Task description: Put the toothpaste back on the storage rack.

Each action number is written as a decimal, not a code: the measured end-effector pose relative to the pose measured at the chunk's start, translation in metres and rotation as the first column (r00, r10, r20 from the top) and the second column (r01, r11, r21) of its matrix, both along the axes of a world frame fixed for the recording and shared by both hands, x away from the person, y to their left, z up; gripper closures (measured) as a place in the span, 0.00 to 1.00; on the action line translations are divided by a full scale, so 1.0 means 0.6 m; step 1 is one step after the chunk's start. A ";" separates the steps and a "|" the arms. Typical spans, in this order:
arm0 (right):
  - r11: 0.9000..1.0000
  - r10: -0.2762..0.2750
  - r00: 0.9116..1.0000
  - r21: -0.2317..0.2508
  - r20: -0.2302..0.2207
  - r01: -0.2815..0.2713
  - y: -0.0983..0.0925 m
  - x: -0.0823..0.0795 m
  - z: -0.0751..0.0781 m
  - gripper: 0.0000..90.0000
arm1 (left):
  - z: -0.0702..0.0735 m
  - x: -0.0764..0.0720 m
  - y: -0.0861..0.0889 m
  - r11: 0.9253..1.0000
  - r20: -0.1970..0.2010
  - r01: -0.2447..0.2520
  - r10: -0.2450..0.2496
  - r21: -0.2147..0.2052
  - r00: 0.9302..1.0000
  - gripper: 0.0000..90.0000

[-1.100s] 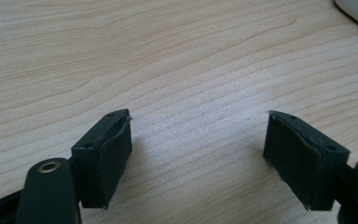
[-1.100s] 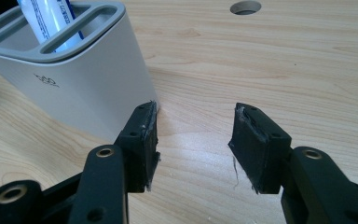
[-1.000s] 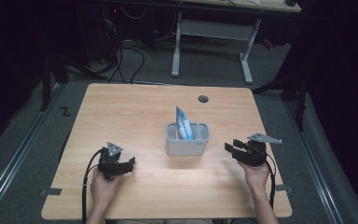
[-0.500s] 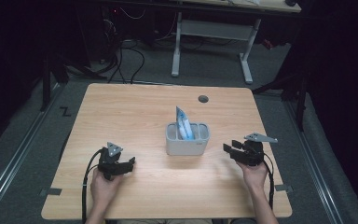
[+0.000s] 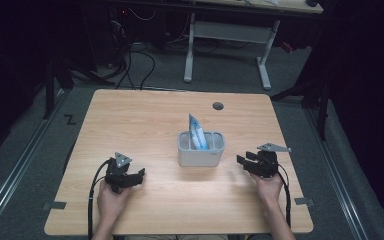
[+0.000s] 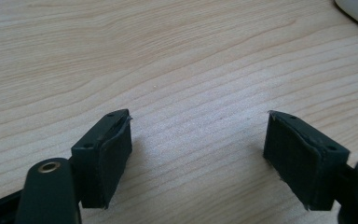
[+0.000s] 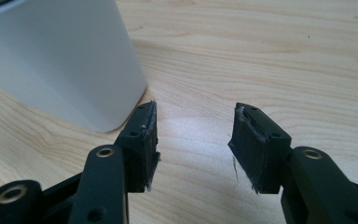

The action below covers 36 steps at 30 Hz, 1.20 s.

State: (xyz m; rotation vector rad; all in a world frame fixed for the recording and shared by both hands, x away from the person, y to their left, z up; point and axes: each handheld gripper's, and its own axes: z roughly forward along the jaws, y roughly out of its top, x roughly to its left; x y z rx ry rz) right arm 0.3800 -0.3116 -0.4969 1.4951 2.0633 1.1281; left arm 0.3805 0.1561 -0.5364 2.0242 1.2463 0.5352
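Left fingers (image 6: pixel 107 154): apart, nothing between them, low over bare bench (image 5: pixel 145 130); left gripper (image 5: pixel 139 175) held near the front-left edge.
Right fingers (image 7: pixel 142 140): apart, empty, just beside the white wall of the container (image 7: pixel 60 60); right gripper (image 5: pixel 244 161) at the front-right.
Hands: 1 on each gripper, left hand (image 5: pixel 111 197) and right hand (image 5: pixel 270 186), forearms entering from the near edge.
Container: small white tub (image 5: pixel 201 149) mid-bench, between the 2 grippers, nearer the right one.
Contents: blue-and-white packet (image 5: pixel 197 132) upright inside, top poking above the rim.
Far bench: round grommet hole (image 5: pixel 218 106) near the back edge; second desk frame (image 5: pixel 227 37) beyond, cables on the floor.
Risk: tub probably light, so a sideways nudge from the right fingers could slide or tip it; thin packet likely to slip or crumple if pinched off-centre.
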 end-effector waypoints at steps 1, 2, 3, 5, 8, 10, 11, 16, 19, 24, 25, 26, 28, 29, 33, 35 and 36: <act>1.000 -0.006 1.000 -0.002 -0.009 0.006 -0.002 0.001 -0.006 0.56 | 0.000 0.000 0.000 1.000 0.000 0.000 0.000 0.000 1.000 0.26; 1.000 -0.008 1.000 -0.006 -0.010 0.008 -0.002 0.001 -0.009 0.56 | 0.000 0.000 0.000 1.000 0.000 0.000 0.000 0.000 1.000 0.26; 1.000 -0.011 1.000 -0.006 -0.012 0.011 -0.002 0.001 -0.010 0.56 | 0.000 0.000 0.000 1.000 0.000 0.000 0.000 0.000 1.000 0.26; 1.000 -0.014 1.000 -0.006 -0.018 0.014 -0.003 0.001 -0.014 0.56 | 0.000 0.000 0.000 1.000 0.000 0.000 0.000 0.000 1.000 0.26; 1.000 -0.016 1.000 -0.017 -0.022 0.016 -0.003 0.002 -0.018 0.56 | 0.000 0.000 0.000 1.000 0.000 0.000 0.000 0.000 1.000 0.26; 1.000 -0.015 1.000 -0.018 -0.020 0.014 -0.002 0.003 -0.019 0.56 | 0.000 0.000 0.000 1.000 0.000 0.000 0.000 0.000 1.000 0.26; 1.000 -0.012 1.000 -0.020 -0.016 0.012 -0.001 0.004 -0.019 0.56 | 0.000 0.000 0.000 1.000 0.000 0.000 0.000 0.000 1.000 0.26; 0.999 -0.015 1.000 -0.049 -0.013 0.015 0.005 0.008 -0.027 0.54 | 0.000 0.000 0.000 1.000 0.000 0.000 0.000 0.000 1.000 0.26; 0.998 -0.018 1.000 -0.053 -0.015 0.017 0.007 0.009 -0.030 0.54 | 0.000 0.000 0.000 1.000 0.000 0.000 0.000 0.000 1.000 0.26; 0.996 -0.017 1.000 -0.092 -0.011 0.016 0.011 0.014 -0.038 0.54 | 0.000 0.000 0.000 1.000 0.000 0.000 0.000 0.000 1.000 0.26; 0.995 -0.019 1.000 -0.096 -0.014 0.018 0.012 0.014 -0.039 0.54 | 0.000 0.000 0.000 1.000 0.000 0.000 0.000 0.000 1.000 0.26; 0.995 -0.021 1.000 -0.102 -0.015 0.019 0.013 0.015 -0.041 0.53 | 0.000 0.000 0.000 1.000 0.000 0.000 0.000 0.000 1.000 0.26; 0.994 -0.020 1.000 -0.111 -0.014 0.018 0.014 0.016 -0.043 0.53 | 0.000 0.000 0.000 1.000 0.000 0.000 0.000 0.000 1.000 0.26; 0.993 -0.021 1.000 -0.114 -0.014 0.019 0.015 0.016 -0.043 0.53 | 0.000 0.000 0.000 1.000 0.000 0.000 0.000 0.000 1.000 0.26; 0.992 -0.020 1.000 -0.127 -0.015 0.018 0.017 0.019 -0.048 0.53 | 0.000 0.000 0.000 1.000 0.000 0.000 0.000 0.000 1.000 0.26; 0.991 -0.020 1.000 -0.129 -0.016 0.018 0.017 0.019 -0.049 0.53 | 0.000 0.000 0.000 1.000 0.000 0.000 0.000 0.000 1.000 0.26; 0.991 -0.021 1.000 -0.132 -0.017 0.019 0.018 0.020 -0.051 0.53 | 0.000 0.000 0.000 1.000 0.000 0.000 0.000 0.000 1.000 0.26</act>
